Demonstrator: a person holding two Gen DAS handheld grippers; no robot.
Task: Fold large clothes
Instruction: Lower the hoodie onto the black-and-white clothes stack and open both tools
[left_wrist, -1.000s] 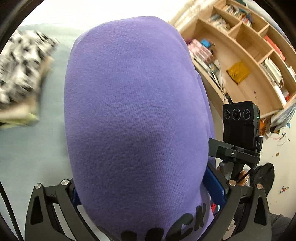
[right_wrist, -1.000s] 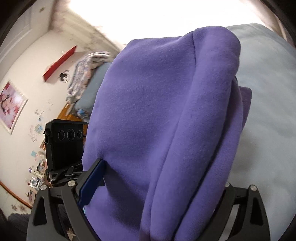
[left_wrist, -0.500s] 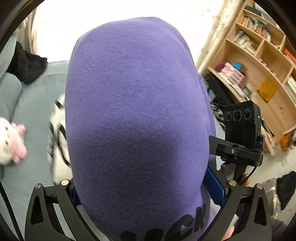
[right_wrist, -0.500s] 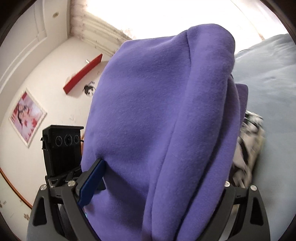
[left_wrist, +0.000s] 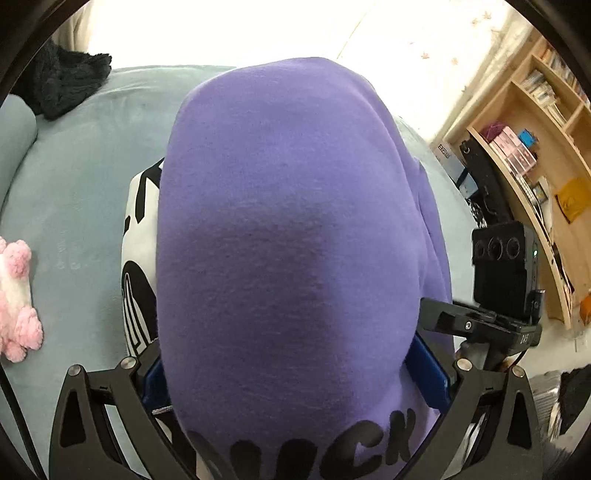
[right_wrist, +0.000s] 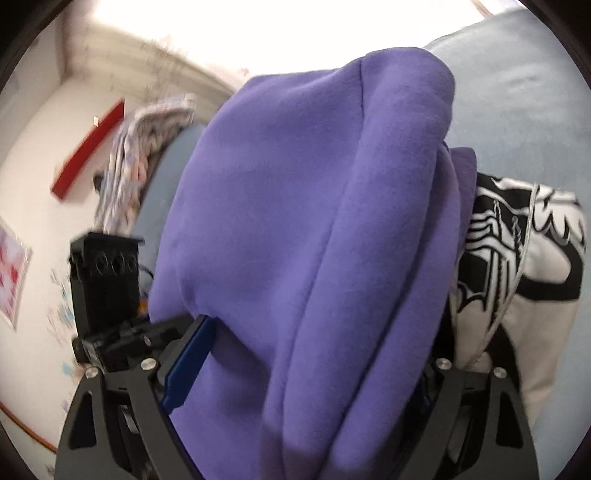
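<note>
The folded purple sweatshirt (left_wrist: 288, 240) fills the gap of the left gripper (left_wrist: 295, 376) and of the right gripper (right_wrist: 299, 365), both clamped on the bundle at wide spread; the right jaws have just been closing slightly on it. The fabric hides the fingertips and most of the black-and-white garment (right_wrist: 517, 258) beneath, on the grey-blue bed (left_wrist: 74, 184).

We see a purple sweatshirt (left_wrist: 288, 236) with black lettering, a white garment (right_wrist: 524, 266) printed in bold black graphics, a pale blue-grey sofa (left_wrist: 74, 192), a pink-and-white plush toy (left_wrist: 16, 299), and black grippers with blue pads (right_wrist: 188, 365).
</note>
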